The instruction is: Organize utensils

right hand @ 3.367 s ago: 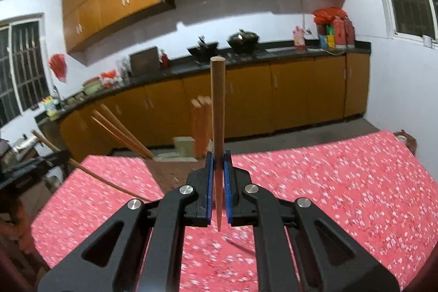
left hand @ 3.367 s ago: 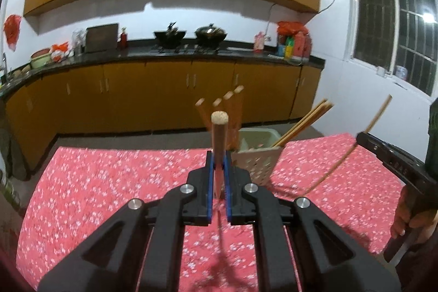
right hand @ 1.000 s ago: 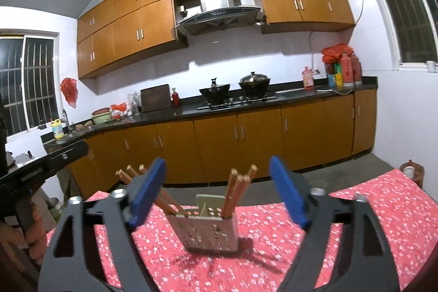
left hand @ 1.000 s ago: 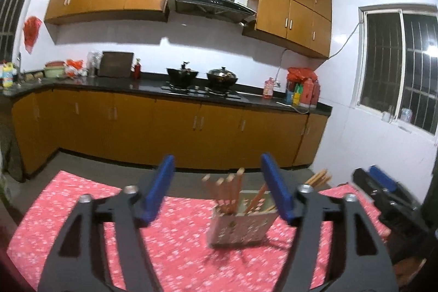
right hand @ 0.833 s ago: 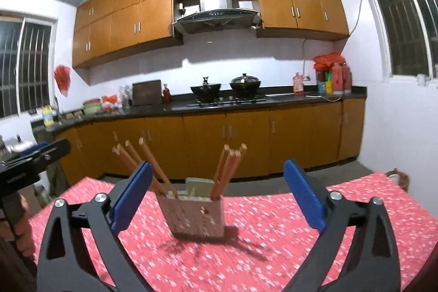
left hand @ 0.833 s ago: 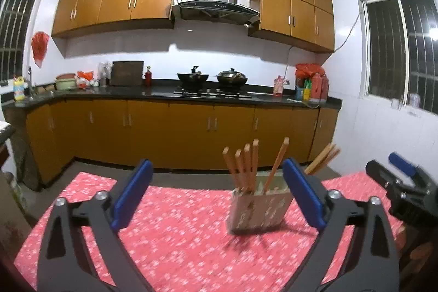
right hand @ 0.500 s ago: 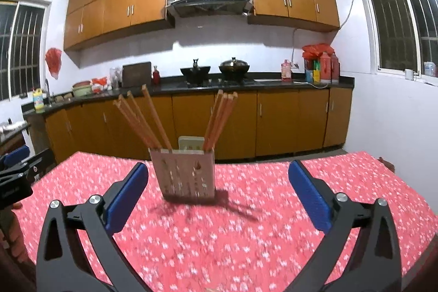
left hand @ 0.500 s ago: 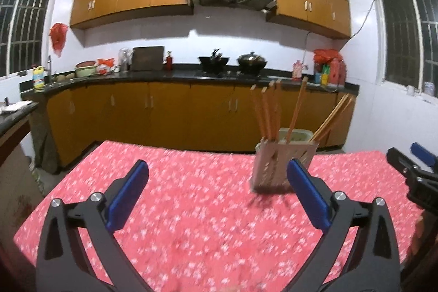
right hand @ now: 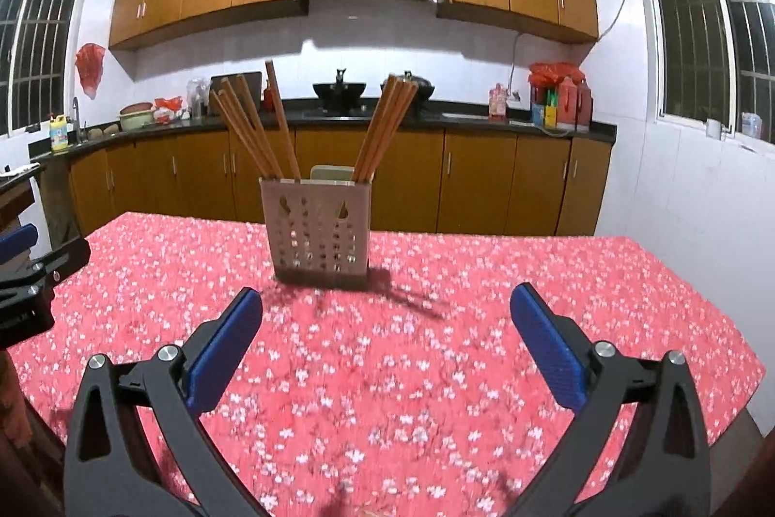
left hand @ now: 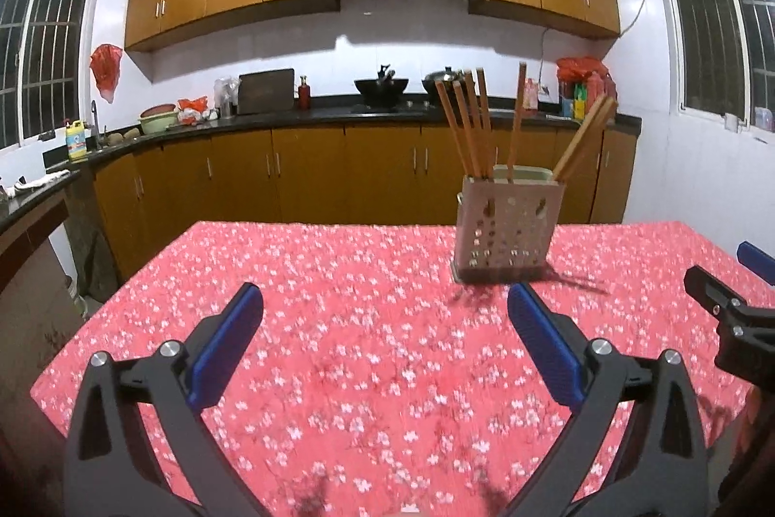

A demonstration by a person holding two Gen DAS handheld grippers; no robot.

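A beige perforated utensil holder (left hand: pixel 508 226) (right hand: pixel 319 226) stands upright on the red flowered tablecloth (left hand: pixel 339 347) (right hand: pixel 436 347). Several wooden chopsticks (left hand: pixel 467 124) (right hand: pixel 252 129) lean out of it in two bunches. My left gripper (left hand: pixel 385 323) hovers low over the cloth, open wide, nothing between its blue pads; the holder stands ahead and to its right. My right gripper (right hand: pixel 385 323) is open as well and empty, with the holder ahead, slightly left. Each gripper shows at the edge of the other's view: the right gripper (left hand: pixel 731 304) and the left gripper (right hand: pixel 29 274).
Behind the table runs a kitchen counter (left hand: pixel 339 115) with woks, bottles and a cutting board, over brown cabinets (right hand: pixel 484 178). Windows flank the room. The table's far edge (left hand: pixel 387 224) lies just behind the holder.
Both grippers held a chopstick earlier and now are empty and wide open. Both have sunk toward the table and drawn back; the holder with its chopsticks now stands higher in each view.
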